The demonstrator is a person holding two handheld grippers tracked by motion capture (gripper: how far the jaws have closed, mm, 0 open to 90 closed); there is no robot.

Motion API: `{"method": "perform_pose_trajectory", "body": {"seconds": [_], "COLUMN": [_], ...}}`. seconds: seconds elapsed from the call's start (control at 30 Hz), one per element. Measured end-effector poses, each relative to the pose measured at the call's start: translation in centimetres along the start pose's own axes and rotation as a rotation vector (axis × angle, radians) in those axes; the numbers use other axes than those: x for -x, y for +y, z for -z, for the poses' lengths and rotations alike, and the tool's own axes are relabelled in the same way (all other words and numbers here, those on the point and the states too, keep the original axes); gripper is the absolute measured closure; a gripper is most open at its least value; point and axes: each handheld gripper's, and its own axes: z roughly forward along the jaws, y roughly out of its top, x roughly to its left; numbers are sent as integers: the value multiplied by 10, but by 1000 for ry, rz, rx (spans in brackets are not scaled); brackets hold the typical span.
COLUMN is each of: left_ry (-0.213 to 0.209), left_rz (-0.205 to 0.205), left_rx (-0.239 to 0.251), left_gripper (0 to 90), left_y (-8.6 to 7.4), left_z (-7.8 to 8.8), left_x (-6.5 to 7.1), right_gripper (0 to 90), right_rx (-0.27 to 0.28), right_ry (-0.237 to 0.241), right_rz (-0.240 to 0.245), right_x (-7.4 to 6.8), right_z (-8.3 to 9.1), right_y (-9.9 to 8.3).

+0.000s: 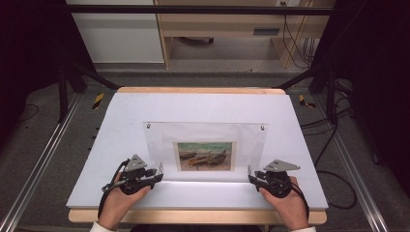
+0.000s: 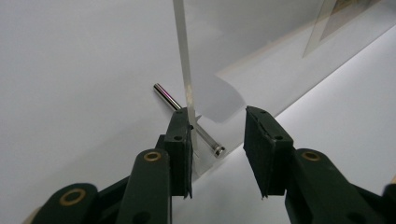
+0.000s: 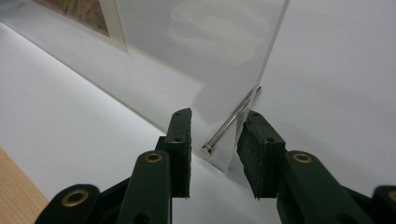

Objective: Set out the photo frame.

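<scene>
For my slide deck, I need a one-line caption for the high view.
Two hand-held grippers, left and right, at the lower corners of a clear frame holding a boat picture on a white table.

White table (image 1: 203, 104), wood cabinet (image 1: 217, 24) behind.

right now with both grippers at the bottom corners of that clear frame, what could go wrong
1. Both grippers, left and right, are open around the clear frame; uneven closing could twist or tip the standing panel.
2. The metal pin sits between the right gripper's jaws; they might clamp it instead of the panel.
3. The left pin could get knocked loose.
</scene>
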Motion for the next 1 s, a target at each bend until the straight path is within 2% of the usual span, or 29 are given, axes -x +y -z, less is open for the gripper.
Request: {"method": "perform_pose_trajectory", "body": {"seconds": [0.4,0.53,0.67,0.8,0.83,0.87,0.97,1.0], "left_ry": [-2,-14,-18,-3,10,16,22,33], "left_rz": [1,5,8,9,1,-1,7,-1], "left_rx": [1,2,11,17,22,23,56,73], "left_gripper": [620,614,580,453,397,349,248,197], "left_y": [0,0,0,1,2,3,5,6], "left_z": [0,-1,-2,-5,-5,-5,-4,-3], "left_x": [0,-1,0,2,2,2,2,2], "right_gripper": [651,638,607,510,450,400,282,200], "right_rx": [5,11,13,26,32,43,64,95], "right_ry": [-1,3,3,2,-2,-7,-26,-48], "right_rz": [3,7,5,12,7,21,32,53], "right_x": [0,1,-1,-2,-3,-3,-4,-5], "right_z": [0,0,0,-2,-2,-2,-3,-3], "right_y": [0,0,1,2,3,3,6,7]}}
